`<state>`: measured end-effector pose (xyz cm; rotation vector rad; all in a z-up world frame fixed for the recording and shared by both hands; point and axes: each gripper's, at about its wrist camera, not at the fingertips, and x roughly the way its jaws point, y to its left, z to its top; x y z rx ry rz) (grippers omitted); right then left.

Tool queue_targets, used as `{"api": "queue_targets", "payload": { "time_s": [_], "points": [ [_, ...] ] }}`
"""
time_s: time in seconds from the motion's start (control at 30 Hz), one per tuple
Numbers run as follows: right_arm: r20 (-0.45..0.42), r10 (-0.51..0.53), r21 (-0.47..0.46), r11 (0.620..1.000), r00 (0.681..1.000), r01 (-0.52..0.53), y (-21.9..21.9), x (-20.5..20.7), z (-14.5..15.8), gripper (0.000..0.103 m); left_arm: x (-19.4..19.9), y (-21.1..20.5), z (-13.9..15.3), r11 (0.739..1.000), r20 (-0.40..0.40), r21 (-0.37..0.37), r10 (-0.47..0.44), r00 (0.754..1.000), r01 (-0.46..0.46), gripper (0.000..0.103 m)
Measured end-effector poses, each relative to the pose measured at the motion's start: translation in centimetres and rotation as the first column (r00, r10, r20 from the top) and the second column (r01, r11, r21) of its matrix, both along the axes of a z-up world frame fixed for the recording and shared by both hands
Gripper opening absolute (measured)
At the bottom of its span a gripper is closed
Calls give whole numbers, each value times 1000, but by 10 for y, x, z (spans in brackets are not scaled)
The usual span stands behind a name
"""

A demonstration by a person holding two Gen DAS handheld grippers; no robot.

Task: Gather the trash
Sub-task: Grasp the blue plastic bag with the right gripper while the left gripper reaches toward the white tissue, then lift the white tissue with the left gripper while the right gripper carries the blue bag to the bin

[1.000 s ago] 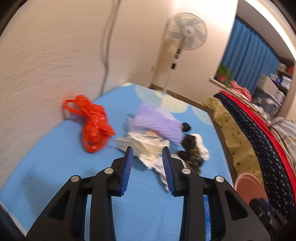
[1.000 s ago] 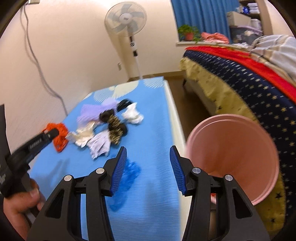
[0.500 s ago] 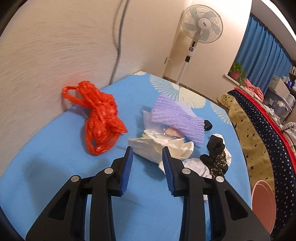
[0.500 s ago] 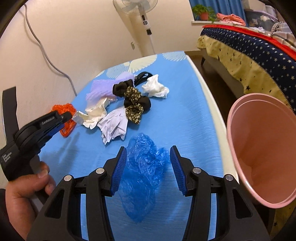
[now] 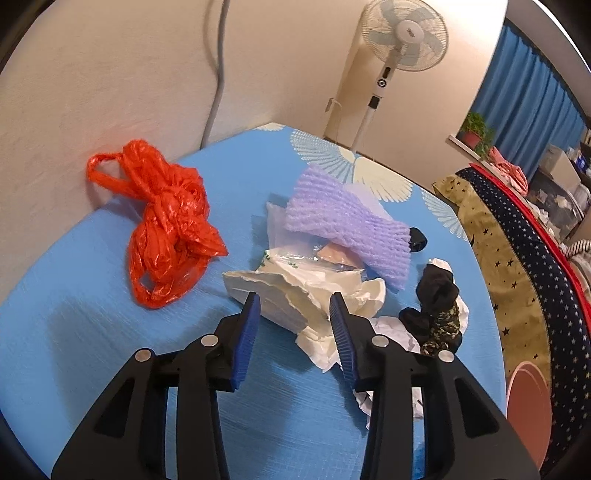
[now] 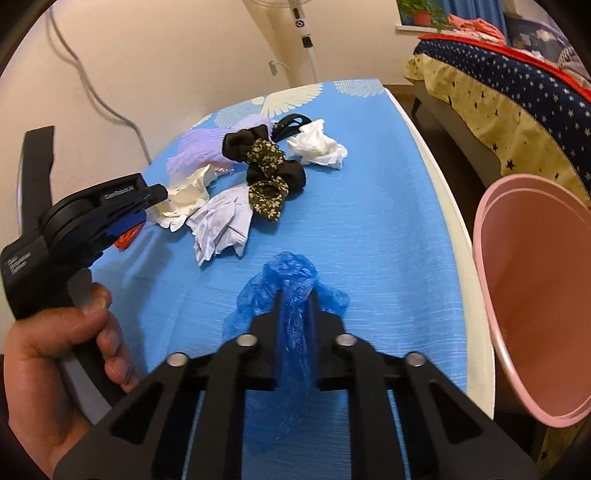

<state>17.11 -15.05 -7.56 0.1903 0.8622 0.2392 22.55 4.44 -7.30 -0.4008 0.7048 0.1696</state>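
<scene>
My right gripper (image 6: 296,295) is shut on a crumpled blue plastic bag (image 6: 291,269) that lies on the blue mat (image 6: 369,240). A pink bin (image 6: 480,229) stands just off the mat's right edge. My left gripper (image 5: 294,297) is low over a torn cream paper (image 5: 295,284). Its jaws are opening, with the paper's near edge between them and the pads not pressing on it. Behind the paper lie a purple foam net (image 5: 343,225) and, to the left, a red plastic bag (image 5: 166,229).
Black and floral cloth pieces (image 6: 266,173), a white tissue (image 6: 317,147) and crumpled white paper (image 6: 221,221) lie mid-mat. A hand (image 6: 55,350) holds the left gripper at the left. A bed with a starred cover (image 6: 498,92) runs along the right; a fan (image 5: 402,33) stands behind.
Both grippers have come down toward the mat. The right jaws closed on the blue bag. The left gripper moved up to the cream paper and its jaws spread slightly.
</scene>
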Motion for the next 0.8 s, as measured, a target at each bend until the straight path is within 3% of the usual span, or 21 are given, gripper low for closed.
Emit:
{"api": "queue_targets", "payload": {
  "time_s": [0.07, 0.13, 0.23, 0.53, 0.8],
  "points": [
    [8, 4, 4, 1000, 1000, -4, 0, -1, 3, 4, 1, 1, -1, 1000, -7, -5, -1, 1000, 1, 37],
    [22, 3, 1, 1000, 1000, -3, -1, -2, 6, 3, 1, 0, 0, 1000, -13, 15, -7, 1000, 8, 17],
    [50, -10, 3, 1000, 999, 10, -3, -4, 15, 3, -4, 3, 2, 999, -24, 42, 16, 1000, -15, 2],
    [153, -55, -9, 998, 987, 57, -10, -21, 49, 3, -30, 6, 27, 991, 10, 131, 33, 999, -34, 1],
    [235, -100, -11, 994, 967, 106, -18, -47, 81, 3, -64, 1, 55, 985, 63, 173, -14, 998, 3, 1]
  ]
}}
